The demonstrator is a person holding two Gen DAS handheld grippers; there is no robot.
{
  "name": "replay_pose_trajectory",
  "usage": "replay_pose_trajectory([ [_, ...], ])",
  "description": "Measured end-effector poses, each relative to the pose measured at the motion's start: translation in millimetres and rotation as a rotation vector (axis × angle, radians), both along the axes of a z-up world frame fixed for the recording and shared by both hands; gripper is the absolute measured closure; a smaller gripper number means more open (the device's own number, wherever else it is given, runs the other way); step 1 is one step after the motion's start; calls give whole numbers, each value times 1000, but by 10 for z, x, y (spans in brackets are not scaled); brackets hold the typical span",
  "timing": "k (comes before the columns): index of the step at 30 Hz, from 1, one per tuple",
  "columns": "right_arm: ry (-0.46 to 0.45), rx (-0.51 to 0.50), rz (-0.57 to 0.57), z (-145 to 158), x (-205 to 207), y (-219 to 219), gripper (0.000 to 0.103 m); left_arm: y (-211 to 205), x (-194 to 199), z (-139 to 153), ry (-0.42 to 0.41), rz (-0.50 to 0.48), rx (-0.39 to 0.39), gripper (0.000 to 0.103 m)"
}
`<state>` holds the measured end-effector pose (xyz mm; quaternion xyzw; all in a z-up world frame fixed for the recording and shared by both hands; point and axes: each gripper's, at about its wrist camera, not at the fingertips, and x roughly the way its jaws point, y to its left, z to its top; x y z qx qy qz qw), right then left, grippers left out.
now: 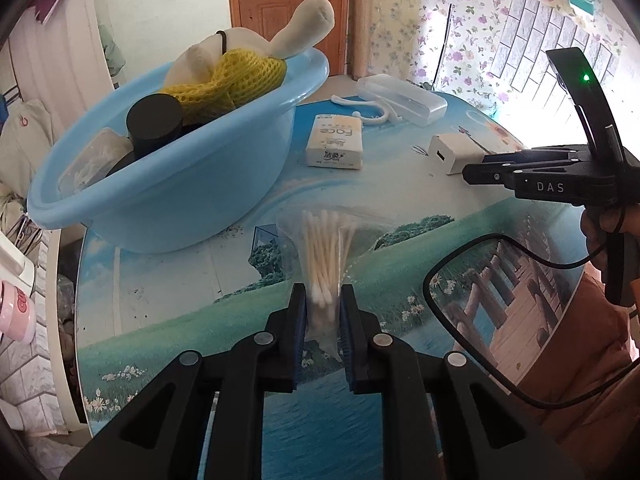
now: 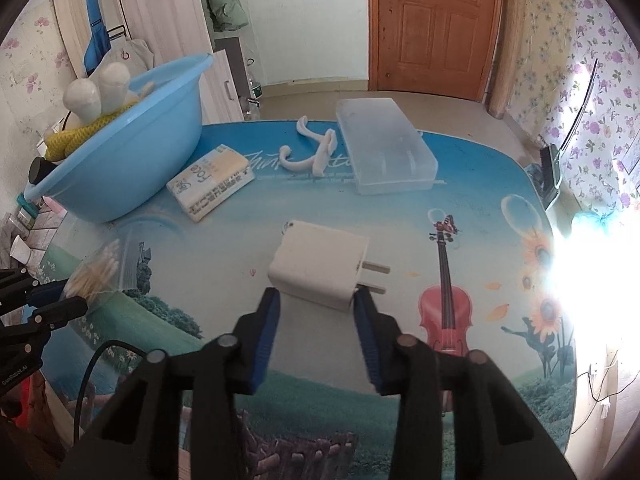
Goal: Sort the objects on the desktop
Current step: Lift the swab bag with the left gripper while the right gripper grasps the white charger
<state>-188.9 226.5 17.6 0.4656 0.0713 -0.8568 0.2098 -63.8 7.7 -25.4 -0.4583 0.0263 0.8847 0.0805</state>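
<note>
Gripping the swab bag (image 1: 324,276) near its lower end, the left gripper (image 1: 323,312) is pinching it between nearly closed blue pads (image 1: 299,320); the clear bag is standing up from the fingers, its cotton tips fanning out above the table (image 1: 200,292). Over on the other side, the right gripper (image 2: 316,300) is sitting partly open around the near end of the white charger (image 2: 320,264), which is lying flat on the table with its two prongs pointing right. One pad is lying just beside the charger's left corner and the other is meeting the prong end, but whether they are actually pressing on it I cannot tell. From the left wrist view the right gripper (image 1: 476,170) is showing side-on at the right, its tips at the charger (image 1: 452,154), with a hand (image 1: 604,224) on its handle and a black cable (image 1: 480,240) looping below.

Further back, a tissue pack (image 2: 210,182) is lying flat, just in front of the blue basin (image 2: 120,152). That basin is standing at the table's left and is holding a plush toy (image 1: 280,40), yellow netting (image 1: 224,80) and a black jar (image 1: 154,120). Beyond the pack, white hooks (image 2: 312,152) are lying beside a frosted box (image 2: 384,152) near the far edge. Behind the table, a wooden door (image 2: 432,24) is standing shut.
</note>
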Motion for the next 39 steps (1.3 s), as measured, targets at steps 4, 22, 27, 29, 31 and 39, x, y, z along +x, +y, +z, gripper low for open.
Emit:
replay_pose_trajectory([
  [4,-8,-13,16,-9,52,43,76,23,-40,2,5,8,1,76],
  [22,20,-73,-39,149,-6,99,29,6,-190,59,69,69,-97,23],
  [27,-7,-72,-46,106,-123,-22,29,12,-271,-43,30,56,-103,23],
  [29,-22,-54,-44,75,-152,-80,29,31,-299,-88,17,49,-103,23],
  [31,-22,-25,-45,51,-171,-128,28,48,-316,-123,5,38,-99,23],
  [39,-50,10,-56,-40,-267,-171,28,25,-317,-116,3,23,-7,70],
])
